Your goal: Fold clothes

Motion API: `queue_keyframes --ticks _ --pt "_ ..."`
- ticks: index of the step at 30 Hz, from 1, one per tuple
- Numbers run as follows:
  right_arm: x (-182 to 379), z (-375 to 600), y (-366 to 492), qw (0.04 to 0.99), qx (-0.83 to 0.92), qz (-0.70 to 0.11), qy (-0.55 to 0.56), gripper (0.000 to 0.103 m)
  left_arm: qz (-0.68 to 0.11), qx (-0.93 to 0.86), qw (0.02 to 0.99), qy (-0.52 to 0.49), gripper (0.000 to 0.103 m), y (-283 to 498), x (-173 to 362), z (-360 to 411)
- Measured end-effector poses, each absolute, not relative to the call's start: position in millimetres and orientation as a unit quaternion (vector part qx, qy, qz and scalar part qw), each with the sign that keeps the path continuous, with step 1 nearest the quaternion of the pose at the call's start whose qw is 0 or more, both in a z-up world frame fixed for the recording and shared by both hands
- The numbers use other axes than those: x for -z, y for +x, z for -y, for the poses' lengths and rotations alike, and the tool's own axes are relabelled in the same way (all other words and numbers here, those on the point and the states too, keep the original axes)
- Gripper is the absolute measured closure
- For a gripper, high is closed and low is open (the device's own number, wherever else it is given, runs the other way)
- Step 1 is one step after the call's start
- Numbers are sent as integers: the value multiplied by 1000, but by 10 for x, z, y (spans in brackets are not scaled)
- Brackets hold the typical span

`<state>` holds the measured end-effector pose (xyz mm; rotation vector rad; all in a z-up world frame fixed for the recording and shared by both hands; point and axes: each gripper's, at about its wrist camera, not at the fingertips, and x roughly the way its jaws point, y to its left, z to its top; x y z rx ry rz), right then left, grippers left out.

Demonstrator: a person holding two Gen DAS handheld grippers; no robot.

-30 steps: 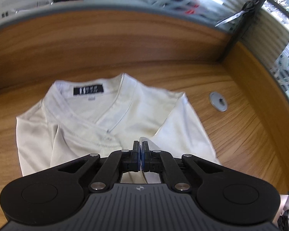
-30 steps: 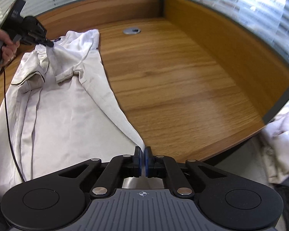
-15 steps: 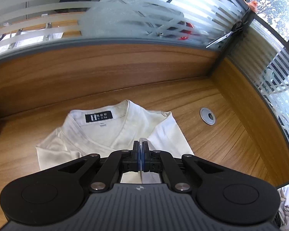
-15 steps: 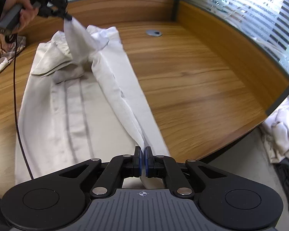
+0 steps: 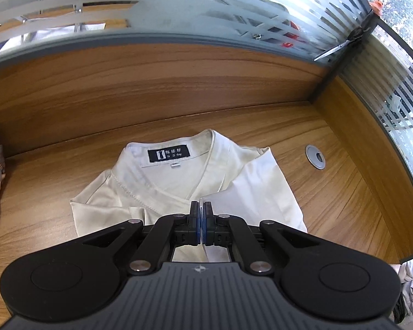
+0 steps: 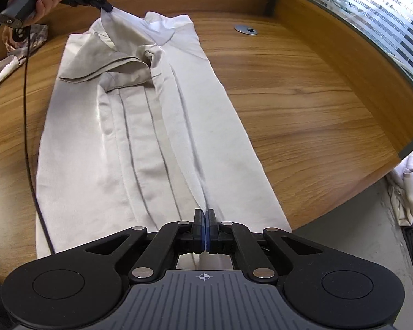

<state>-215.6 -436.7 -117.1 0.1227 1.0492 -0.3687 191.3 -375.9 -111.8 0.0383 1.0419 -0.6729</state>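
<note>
A long cream-white shirt (image 6: 140,126) lies lengthwise on the wooden desk (image 6: 303,90), its right side doubled over toward the middle. Its V-neck collar with a black label (image 5: 168,154) shows in the left wrist view. My left gripper (image 5: 201,206) is shut on a pinch of the shirt's shoulder cloth and holds it up above the collar end. The right wrist view shows that same left gripper (image 6: 106,7) at top left, in a person's hand, with cloth hanging from it. My right gripper (image 6: 205,214) is shut on the folded hem edge at the near end.
A metal cable grommet (image 5: 315,160) sits in the desk to the right of the collar. Wooden back panels and striped glass partitions wall the far and right sides. Patterned cloth (image 6: 27,41) lies at the left. More clothes (image 6: 407,189) lie on the floor beyond the desk's right edge.
Both grippers have carried the shirt's right edge up and leftward over its body. The left gripper rose well above the collar, and the shirt now looks narrower.
</note>
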Motion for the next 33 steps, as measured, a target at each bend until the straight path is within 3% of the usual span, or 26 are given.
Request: queue_keyframes --ticks 5,7,8,9,13,15,25,27,33 --pt "1131 4350 -2151 851 162 -496 60 98 -494 310 812 10 101 1902 1215 3641" --pt "1099 4363 -2154 854 157 -493 61 98 -502 301 811 10 91 1898 1258 3578" --pt "1083 4369 -2155 855 155 -492 61 98 -505 298 810 9 80 1893 1277 3542" --pt "1067 4376 -2156 856 152 -490 62 96 -503 300 810 5 80 1880 1291 3496" --pt "1001 4409 -2159 861 144 -483 63 84 -505 293 812 -6 76 1812 1325 3328" --pt "964 4440 -2156 865 144 -477 63 80 -508 291 811 -21 66 1756 1332 3223" --pt "905 4718 -1878 878 106 -459 79 55 -490 273 828 -8 45 1270 1259 2792" --pt "906 4795 -1747 882 91 -456 71 49 -484 267 833 -4 35 1167 1248 2724" --pt "902 4990 -1248 891 31 -451 37 37 -470 239 849 -3 19 919 1220 2602"
